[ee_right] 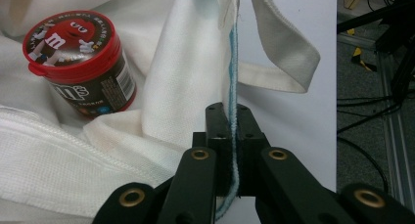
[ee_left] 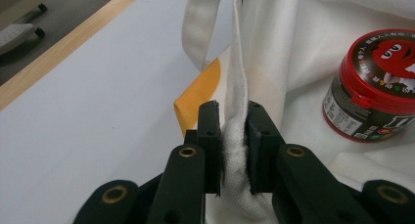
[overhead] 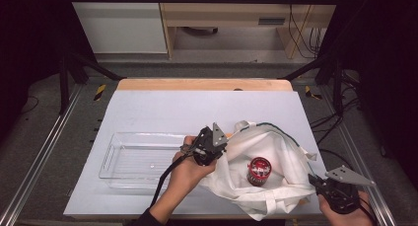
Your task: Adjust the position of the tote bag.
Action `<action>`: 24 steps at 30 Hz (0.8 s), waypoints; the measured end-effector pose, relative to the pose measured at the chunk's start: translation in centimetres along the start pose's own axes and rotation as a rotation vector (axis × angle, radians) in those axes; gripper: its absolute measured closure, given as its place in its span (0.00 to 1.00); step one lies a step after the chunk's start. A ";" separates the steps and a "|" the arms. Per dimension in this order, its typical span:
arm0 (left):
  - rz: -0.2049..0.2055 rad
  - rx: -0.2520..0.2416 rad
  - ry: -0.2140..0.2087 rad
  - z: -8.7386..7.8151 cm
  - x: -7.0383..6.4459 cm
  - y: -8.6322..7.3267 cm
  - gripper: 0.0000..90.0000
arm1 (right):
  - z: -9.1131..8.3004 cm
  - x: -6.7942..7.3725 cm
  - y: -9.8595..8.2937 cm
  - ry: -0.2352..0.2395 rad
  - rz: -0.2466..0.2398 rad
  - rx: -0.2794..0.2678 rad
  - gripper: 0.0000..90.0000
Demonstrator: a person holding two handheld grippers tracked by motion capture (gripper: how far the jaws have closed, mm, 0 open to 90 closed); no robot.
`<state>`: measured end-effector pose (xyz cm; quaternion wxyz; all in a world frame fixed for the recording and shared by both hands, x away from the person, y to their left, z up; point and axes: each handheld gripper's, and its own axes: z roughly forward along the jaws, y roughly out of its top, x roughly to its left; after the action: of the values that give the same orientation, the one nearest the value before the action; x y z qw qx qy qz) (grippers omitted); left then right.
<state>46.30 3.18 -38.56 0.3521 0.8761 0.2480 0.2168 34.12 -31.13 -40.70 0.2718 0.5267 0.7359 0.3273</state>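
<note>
A white cloth tote bag (overhead: 268, 159) lies open at the table's right, with a red-lidded candy jar (overhead: 259, 170) standing inside it. My left gripper (overhead: 220, 149) is shut on the bag's left rim; the bunched white fabric (ee_left: 234, 155) sits pinched between the jaws, with the candy jar (ee_left: 374, 84) to the right. My right gripper (overhead: 315, 182) is shut on the bag's right rim, where a blue-stitched edge (ee_right: 233, 136) runs between the jaws. The candy jar (ee_right: 80, 62) stands to the upper left in the right gripper view, and a bag handle (ee_right: 284, 53) hangs past the jaws.
A clear plastic tray (overhead: 140, 159) sits empty on the white table cover (overhead: 162, 110) left of the bag. The table's wooden far edge (overhead: 204, 84) runs behind. Metal frame rails flank both sides, and cables trail on the floor at right.
</note>
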 end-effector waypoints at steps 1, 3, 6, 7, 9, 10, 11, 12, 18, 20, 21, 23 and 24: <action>-0.003 0.001 -0.002 0.1 0.0 -0.1 0.89 | 0.2 -0.1 -0.1 0.004 0.002 0.008 0.98; -0.006 0.003 -0.005 0.1 0.0 -0.2 0.89 | 0.8 -0.2 -0.5 0.004 0.009 0.026 0.98; -0.001 0.011 -0.009 0.3 -0.2 -0.3 0.89 | 2.1 -0.3 -1.2 0.018 0.017 0.061 0.98; -0.001 0.012 -0.013 0.4 -0.3 -0.3 0.89 | 2.5 -0.3 -1.4 0.024 0.015 0.073 0.98; 0.009 0.026 -0.015 0.6 -0.5 -0.4 0.89 | 3.1 -0.5 -1.6 0.027 0.011 0.080 0.98; 0.004 0.024 -0.018 0.8 -0.6 -0.5 0.89 | 3.2 -0.6 -1.6 0.032 0.019 0.082 0.98; 0.006 0.026 -0.021 0.8 -0.7 -0.5 0.89 | 3.2 -0.7 -1.5 0.037 0.020 0.081 0.98; 0.010 0.031 -0.023 0.8 -0.8 -0.6 0.89 | 3.2 -0.7 -1.4 0.040 0.026 0.081 0.98; 0.009 0.017 -0.048 0.4 -1.2 -0.7 0.88 | 2.1 -0.4 -0.8 0.020 0.004 0.041 0.75; 0.004 0.014 -0.055 0.4 -1.3 -0.9 0.88 | 1.4 -0.3 -0.3 0.007 -0.001 0.020 0.67; 0.001 0.011 -0.061 0.4 -1.3 -1.0 0.88 | 1.1 -0.1 0.0 0.007 -0.008 0.003 0.66; -0.003 0.007 -0.066 0.3 -1.4 -1.2 0.88 | 0.4 0.2 0.7 0.009 -0.022 -0.022 0.64; -0.003 0.009 -0.067 0.3 -1.4 -1.2 0.88 | 0.2 0.5 1.1 0.016 -0.034 -0.033 0.65</action>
<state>45.01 2.97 -39.90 0.3567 0.8840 0.2384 0.1858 34.75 -30.37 -40.00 0.2802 0.5069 0.7414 0.3390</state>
